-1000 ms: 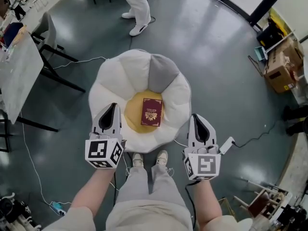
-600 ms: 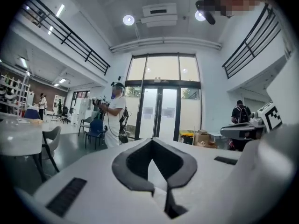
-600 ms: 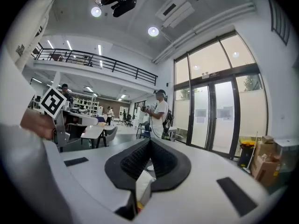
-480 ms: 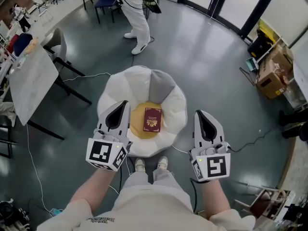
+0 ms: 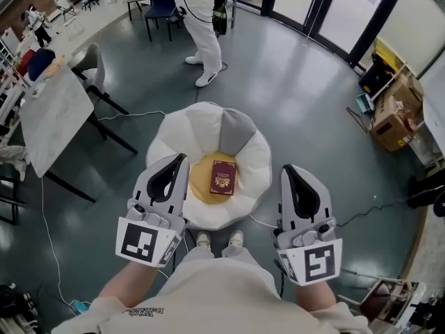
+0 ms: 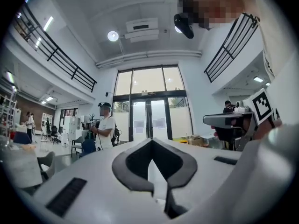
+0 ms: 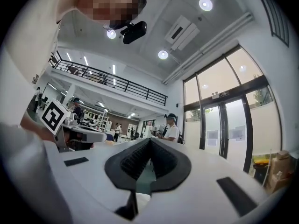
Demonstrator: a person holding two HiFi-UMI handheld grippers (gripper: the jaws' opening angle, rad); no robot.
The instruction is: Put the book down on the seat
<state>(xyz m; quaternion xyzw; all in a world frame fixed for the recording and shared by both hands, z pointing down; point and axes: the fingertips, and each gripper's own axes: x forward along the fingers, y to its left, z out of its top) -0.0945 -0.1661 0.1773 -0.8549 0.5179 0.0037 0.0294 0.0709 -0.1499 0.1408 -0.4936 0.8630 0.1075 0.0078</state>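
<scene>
A dark red book (image 5: 223, 177) with a gold emblem lies flat on the yellow centre of the flower-shaped seat (image 5: 179, 134), which has white petals and one grey petal. My left gripper (image 5: 179, 160) hovers shut and empty above the seat's left front. My right gripper (image 5: 287, 170) is raised at the seat's right, also shut and empty. Both gripper views look out level across the hall, with the left gripper (image 6: 150, 141) and the right gripper (image 7: 149, 141) tips together and nothing between them.
A folding table (image 5: 52, 117) and chairs stand at the left. A person (image 5: 201, 19) stands behind the seat. Cables (image 5: 125, 113) run over the grey floor. Cardboard boxes (image 5: 393, 117) sit at the right by glass doors (image 6: 149, 120).
Both grippers have risen and drawn back towards me, away from the seat. The view has pulled higher. The book stays flat on the seat.
</scene>
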